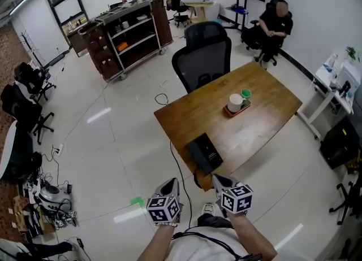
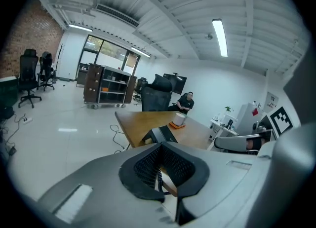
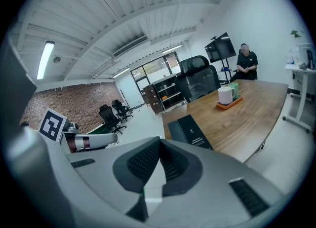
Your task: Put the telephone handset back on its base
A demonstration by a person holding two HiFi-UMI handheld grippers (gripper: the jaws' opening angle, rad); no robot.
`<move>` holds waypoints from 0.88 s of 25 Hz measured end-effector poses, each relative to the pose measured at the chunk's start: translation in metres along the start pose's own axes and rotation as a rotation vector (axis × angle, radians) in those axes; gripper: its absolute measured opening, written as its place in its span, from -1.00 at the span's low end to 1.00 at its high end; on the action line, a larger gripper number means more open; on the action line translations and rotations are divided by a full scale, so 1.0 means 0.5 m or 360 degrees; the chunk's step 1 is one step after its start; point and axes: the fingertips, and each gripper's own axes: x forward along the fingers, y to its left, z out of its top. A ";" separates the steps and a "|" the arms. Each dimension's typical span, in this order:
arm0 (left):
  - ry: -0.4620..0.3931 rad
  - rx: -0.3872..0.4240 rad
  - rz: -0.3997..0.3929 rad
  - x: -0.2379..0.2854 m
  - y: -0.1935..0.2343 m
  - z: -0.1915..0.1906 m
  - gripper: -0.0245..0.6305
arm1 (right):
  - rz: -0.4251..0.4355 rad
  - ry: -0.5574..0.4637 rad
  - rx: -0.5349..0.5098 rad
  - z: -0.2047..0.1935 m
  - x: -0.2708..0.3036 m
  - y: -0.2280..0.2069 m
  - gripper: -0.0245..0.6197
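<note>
**Open your jaws before you reach in**

Your left gripper point(image 1: 169, 185) and right gripper point(image 1: 218, 179) are both closed and empty, just short of the table point(image 1: 266, 113). The telephone point(image 1: 205, 152) sits at its near corner. A coiled cord point(image 2: 158, 176) drops off that edge, so the handset probably hangs below, unseen. Spread one gripper's jaws, then approach low.

Glossy white floor point(image 1: 113, 141); wooden table point(image 1: 271, 113); black office chair point(image 1: 206, 56); dark shelving cart point(image 1: 130, 34); brick wall point(image 3: 59, 98).
</note>
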 end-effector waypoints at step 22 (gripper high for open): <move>0.0018 -0.0075 -0.0081 -0.164 -0.012 -0.090 -0.91 | -0.0153 -0.0018 -0.0011 -0.128 -0.164 0.114 -0.91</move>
